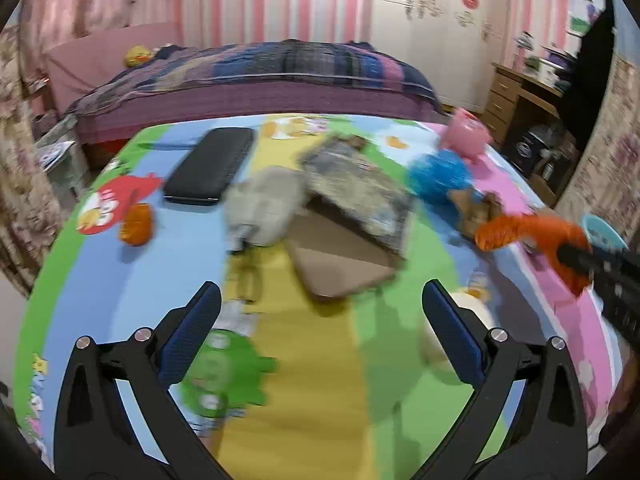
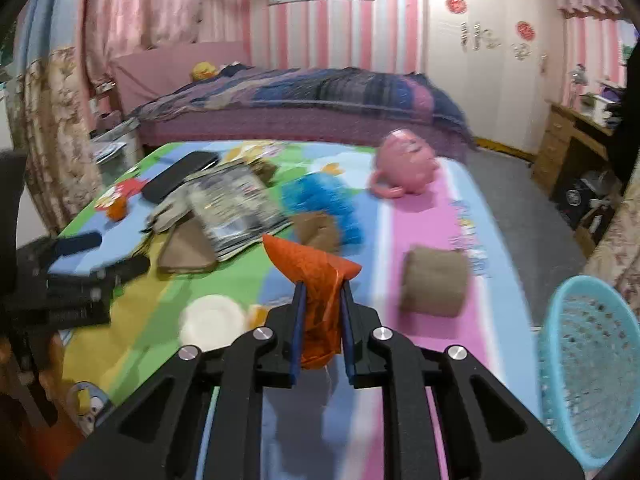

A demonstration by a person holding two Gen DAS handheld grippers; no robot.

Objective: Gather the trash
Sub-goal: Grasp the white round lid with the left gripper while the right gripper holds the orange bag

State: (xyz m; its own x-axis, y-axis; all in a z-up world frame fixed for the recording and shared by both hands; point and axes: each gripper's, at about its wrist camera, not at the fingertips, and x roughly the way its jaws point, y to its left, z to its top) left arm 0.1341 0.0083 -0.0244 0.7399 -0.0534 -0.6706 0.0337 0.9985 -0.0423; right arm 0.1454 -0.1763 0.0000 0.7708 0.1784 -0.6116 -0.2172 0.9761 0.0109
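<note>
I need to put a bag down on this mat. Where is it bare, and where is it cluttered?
Bare: the near yellow and green stripes below the cardboard, and the pink stripe between pink toy and brown roll. Crowded: around the magazine.

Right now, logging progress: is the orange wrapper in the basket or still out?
Out. The right gripper is shut on the orange wrapper, above the mat; the blue basket sits apart at right.
</note>
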